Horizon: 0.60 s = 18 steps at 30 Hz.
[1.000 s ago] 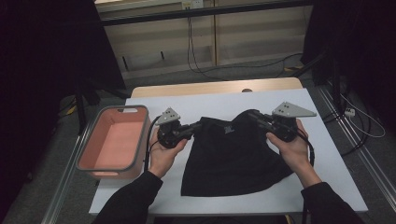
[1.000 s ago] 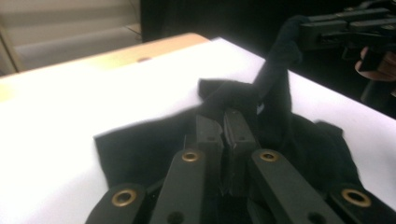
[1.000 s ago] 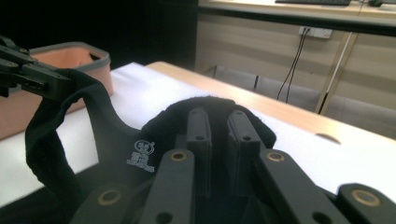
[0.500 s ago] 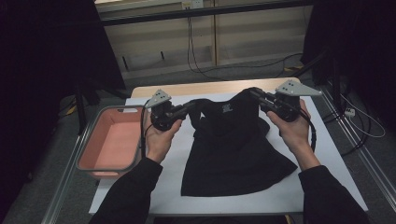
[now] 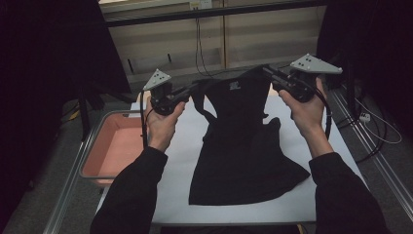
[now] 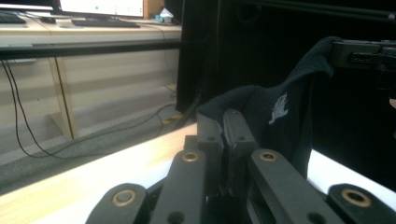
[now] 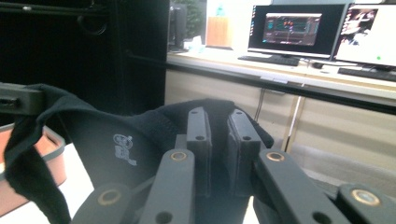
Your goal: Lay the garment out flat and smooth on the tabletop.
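Both pairs of jaws are clamped on the top edge of the black garment [image 5: 238, 141], the left gripper [image 5: 187, 92] and right gripper [image 5: 268, 73] now raised higher than half a second ago, so its upper part hangs upright. The cloth is soft, matte, with a small pale print; its hem rests on the white tabletop [image 5: 165, 195]. The pink tray [image 5: 92, 151] beside it holds nothing.

Pink tray [image 5: 104, 146] at the white table's [image 5: 170, 195] left edge; monitors [image 7: 292, 28] behind.
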Each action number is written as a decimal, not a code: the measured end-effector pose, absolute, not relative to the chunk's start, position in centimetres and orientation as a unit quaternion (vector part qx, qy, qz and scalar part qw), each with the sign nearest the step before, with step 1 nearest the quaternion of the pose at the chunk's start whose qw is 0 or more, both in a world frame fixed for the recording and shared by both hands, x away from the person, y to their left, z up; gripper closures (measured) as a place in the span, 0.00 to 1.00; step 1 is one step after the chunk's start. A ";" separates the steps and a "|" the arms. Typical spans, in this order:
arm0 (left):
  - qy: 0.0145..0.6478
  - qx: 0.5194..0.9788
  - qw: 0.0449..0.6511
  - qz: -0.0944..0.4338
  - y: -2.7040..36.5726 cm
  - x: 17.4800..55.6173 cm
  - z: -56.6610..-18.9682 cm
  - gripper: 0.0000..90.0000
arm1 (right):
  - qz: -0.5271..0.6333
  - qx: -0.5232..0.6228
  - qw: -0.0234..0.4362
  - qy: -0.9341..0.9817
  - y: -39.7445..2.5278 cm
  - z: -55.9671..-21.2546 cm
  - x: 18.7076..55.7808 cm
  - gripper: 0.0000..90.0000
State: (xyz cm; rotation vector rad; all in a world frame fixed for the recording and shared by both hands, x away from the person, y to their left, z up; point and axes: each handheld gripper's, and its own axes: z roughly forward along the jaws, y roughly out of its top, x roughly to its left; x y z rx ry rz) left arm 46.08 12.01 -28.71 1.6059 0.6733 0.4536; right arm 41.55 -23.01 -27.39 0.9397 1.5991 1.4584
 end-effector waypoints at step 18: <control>0.349 0.723 0.572 0.171 11.9 50.4 -34.2 0.97 | 0.533 0.414 0.350 0.650 -22.6 -32.3 46.9 0.90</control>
